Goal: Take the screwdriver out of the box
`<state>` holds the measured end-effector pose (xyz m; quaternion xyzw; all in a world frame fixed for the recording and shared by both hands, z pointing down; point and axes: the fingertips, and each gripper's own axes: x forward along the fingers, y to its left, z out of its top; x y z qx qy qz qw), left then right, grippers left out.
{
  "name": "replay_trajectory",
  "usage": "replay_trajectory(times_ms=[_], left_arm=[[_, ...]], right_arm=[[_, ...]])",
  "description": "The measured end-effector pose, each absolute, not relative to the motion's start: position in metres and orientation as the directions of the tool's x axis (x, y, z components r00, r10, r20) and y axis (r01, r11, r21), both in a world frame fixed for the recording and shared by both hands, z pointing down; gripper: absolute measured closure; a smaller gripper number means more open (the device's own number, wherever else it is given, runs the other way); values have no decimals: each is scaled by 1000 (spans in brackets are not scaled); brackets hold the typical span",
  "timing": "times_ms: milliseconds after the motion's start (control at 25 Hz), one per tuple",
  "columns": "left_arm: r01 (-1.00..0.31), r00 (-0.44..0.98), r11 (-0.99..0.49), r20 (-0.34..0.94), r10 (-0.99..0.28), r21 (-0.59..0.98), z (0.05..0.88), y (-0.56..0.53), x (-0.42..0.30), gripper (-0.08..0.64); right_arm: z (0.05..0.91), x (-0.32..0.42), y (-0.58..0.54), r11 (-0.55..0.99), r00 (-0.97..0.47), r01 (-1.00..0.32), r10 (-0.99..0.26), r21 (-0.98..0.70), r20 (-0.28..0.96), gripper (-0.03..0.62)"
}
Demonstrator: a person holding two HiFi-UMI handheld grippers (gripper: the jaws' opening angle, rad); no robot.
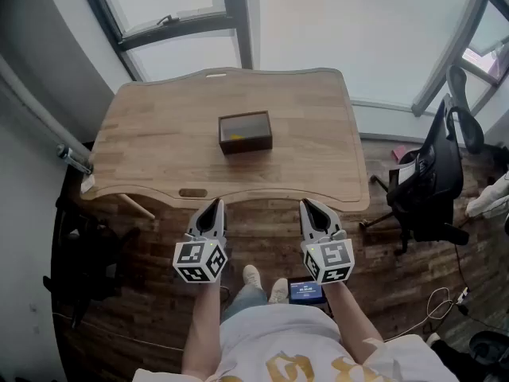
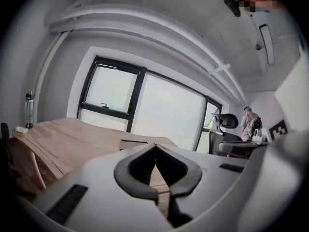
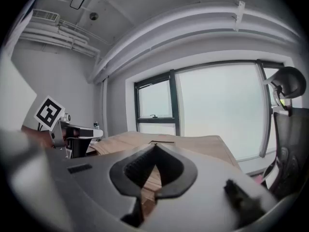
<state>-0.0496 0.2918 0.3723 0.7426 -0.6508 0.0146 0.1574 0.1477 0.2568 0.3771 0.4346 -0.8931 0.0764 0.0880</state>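
Note:
A dark brown open box (image 1: 245,131) stands in the middle of the wooden table (image 1: 159,150). Something yellowish shows inside it; I cannot make out its shape. Both grippers hover side by side just short of the table's front edge, well away from the box. My left gripper (image 1: 213,206) has its fingertips together with nothing between them, as the left gripper view confirms (image 2: 155,147). My right gripper (image 1: 308,205) is likewise shut and empty (image 3: 155,147). Beyond the jaws the box shows as a low shape (image 2: 133,143) and again in the right gripper view (image 3: 161,142).
A black office chair (image 1: 433,173) stands to the right of the table. Large windows run behind it. A bottle (image 1: 71,157) sits at the table's left end. A small screen device (image 1: 306,291) lies near the person's lap. Another person (image 2: 251,122) stands far right.

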Motion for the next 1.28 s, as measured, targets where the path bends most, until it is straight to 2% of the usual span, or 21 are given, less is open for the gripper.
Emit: replay_trajectory(times_ms=[240,480,680,1280], left_arm=[[-976,158,-118,227,-961,181,370,291,-45,546],[-986,166,-159,262,-951,48,372,291,-29,546],[-938,297,-255,167,-940,234,356,296,-18,546],[-983,167,-147,214,-962,107,363,253,-67,546]], right_arm=[[377,152,257,607,-602,-793,-766,-56,225,561],[376,154,255,610,-606,-790,-765,-57,220,561],[373,155,253,619,-625,-779,-756,-95,195,560],[381,116,207,646,-653,-756,-730,-109,200,560]])
